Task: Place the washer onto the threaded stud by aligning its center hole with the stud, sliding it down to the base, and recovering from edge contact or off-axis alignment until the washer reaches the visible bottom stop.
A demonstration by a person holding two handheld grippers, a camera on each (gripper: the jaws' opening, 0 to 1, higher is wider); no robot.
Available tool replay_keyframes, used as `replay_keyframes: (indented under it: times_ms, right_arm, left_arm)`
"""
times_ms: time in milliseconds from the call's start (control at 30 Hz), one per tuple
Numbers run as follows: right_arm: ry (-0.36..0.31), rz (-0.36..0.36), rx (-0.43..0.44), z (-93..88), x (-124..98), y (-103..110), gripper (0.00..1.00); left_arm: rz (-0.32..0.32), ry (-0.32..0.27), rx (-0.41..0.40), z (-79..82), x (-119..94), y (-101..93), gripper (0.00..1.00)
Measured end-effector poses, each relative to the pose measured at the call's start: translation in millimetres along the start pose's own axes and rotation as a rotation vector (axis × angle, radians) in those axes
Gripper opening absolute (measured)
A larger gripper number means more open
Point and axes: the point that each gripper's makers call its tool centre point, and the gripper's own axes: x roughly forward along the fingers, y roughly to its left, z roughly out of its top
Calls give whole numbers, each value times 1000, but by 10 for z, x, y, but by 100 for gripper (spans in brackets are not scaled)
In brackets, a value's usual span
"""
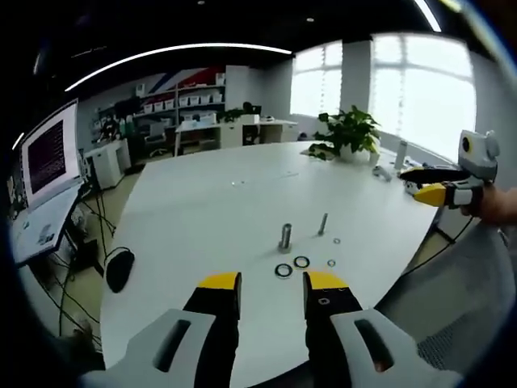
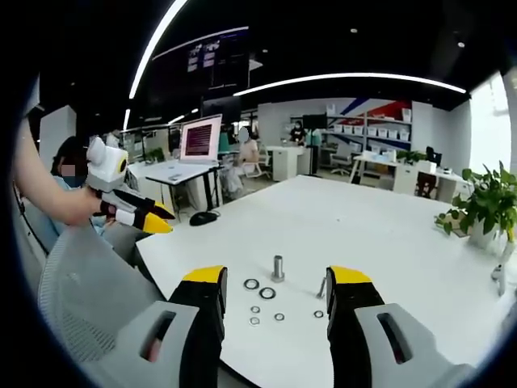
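On the white table a short thick threaded stud stands upright, with a thinner bolt just beyond it. Two larger dark washers lie flat in front of the stud, and small washers lie nearby. My left gripper is open and holds nothing, short of the washers. In the right gripper view the stud, the large washers and the thin bolt sit ahead of my open, empty right gripper. Each gripper also appears in the other's view, hand-held off the table's edge: the right one and the left one.
A potted plant stands at the table's far end and a black mouse lies near its left edge. A grey mesh chair is beside the table. A monitor, desks and shelves fill the office behind.
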Motion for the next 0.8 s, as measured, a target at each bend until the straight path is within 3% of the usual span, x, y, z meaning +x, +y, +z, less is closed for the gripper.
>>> replay_keyframes:
  times_ms: [233,333,433,600,800]
  right_arm:
    - [-13,-1,-5,36,-4,-16,52]
    - [-11,-1,-5,29,-7,-17,52]
    - [-12,-2,-5,35,-1,-20,52]
    - [-4,2,-12,16,1,-13,51]
    - [-8,1,1,21,-6,-29,51]
  left_arm:
    - [-51,52,-40,-74,104,-59,30]
    - [-74,119,-33,-191,248,-84,31]
    - [-90,151,-53,-249,372,-99,31]
    - [-105,197,6,-269,586,-149,29]
    - [-127,246,13,-275,807,-207,26]
